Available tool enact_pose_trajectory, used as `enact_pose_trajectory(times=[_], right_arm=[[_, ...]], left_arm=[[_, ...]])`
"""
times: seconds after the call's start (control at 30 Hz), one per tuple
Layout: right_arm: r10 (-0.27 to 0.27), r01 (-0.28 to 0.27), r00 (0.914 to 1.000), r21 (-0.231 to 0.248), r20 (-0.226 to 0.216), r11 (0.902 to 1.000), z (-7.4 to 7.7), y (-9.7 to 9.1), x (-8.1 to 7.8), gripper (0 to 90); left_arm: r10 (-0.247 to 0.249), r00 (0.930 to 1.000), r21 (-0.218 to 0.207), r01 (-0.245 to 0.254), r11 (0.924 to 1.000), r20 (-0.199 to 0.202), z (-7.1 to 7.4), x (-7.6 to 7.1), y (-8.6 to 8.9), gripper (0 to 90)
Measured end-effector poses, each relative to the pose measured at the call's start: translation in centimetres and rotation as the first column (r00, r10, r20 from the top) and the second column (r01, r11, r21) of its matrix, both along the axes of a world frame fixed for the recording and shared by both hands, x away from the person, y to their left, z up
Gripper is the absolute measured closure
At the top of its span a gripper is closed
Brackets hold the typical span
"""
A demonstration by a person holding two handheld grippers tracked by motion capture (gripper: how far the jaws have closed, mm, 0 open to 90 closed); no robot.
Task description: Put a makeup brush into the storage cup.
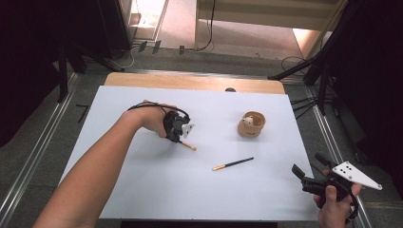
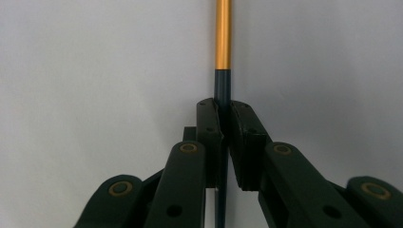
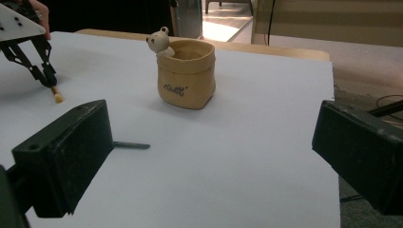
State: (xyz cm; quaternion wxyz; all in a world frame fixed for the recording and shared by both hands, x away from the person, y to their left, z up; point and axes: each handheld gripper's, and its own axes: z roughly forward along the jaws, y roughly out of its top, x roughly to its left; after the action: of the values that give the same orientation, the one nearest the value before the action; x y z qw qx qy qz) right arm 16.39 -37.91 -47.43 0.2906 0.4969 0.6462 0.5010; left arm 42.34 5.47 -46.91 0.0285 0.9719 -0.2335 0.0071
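Nearest, the right hand-held gripper [image 1: 304,175] stood wide and empty at the tabletop [image 1: 142,190] edge; the free chopstick [image 1: 233,164] lay mid-sheet, angled toward it; farther left, the left hand-held gripper [image 1: 179,137] clamped another chopstick [image 2: 222,42] lengthwise; bear-trimmed cup [image 1: 252,124] farthest.

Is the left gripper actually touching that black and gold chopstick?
Touching. In the left gripper view, the left gripper has its fingers closed against the dark shaft of the chopstick, with no gap showing.

Tan pot [image 1: 251,125], black-and-gold chopsticks [image 1: 233,164], white table [image 1: 157,185], black claws [image 1: 182,137]
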Motion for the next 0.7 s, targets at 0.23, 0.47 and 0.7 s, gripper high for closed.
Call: enact_pose_trajectory(times=[0.23,0.47,0.7], right_arm=[[0.0,0.0,1.0,0.0,-0.004,1.0,-0.1,-0.1,0.0,0.4],[-0.001,0.001,1.0,0.003,-0.004,1.0,-0.1,-0.1,0.0,0.4],[-0.007,0.007,1.0,0.006,-0.005,1.0,0.0,-0.2,-0.1,0.4]], left_arm=[[0.163,0.986,0.013,-0.163,0.9865,-0.033,0.0,0.4,-0.2,84.7],[0.318,0.9451,0.04,-0.315,0.9481,-0.076,0.0,1.0,-0.5,84.8],[0.48,0.8737,0.075,-0.475,0.8768,-0.079,0.0,1.2,-0.8,84.9]])
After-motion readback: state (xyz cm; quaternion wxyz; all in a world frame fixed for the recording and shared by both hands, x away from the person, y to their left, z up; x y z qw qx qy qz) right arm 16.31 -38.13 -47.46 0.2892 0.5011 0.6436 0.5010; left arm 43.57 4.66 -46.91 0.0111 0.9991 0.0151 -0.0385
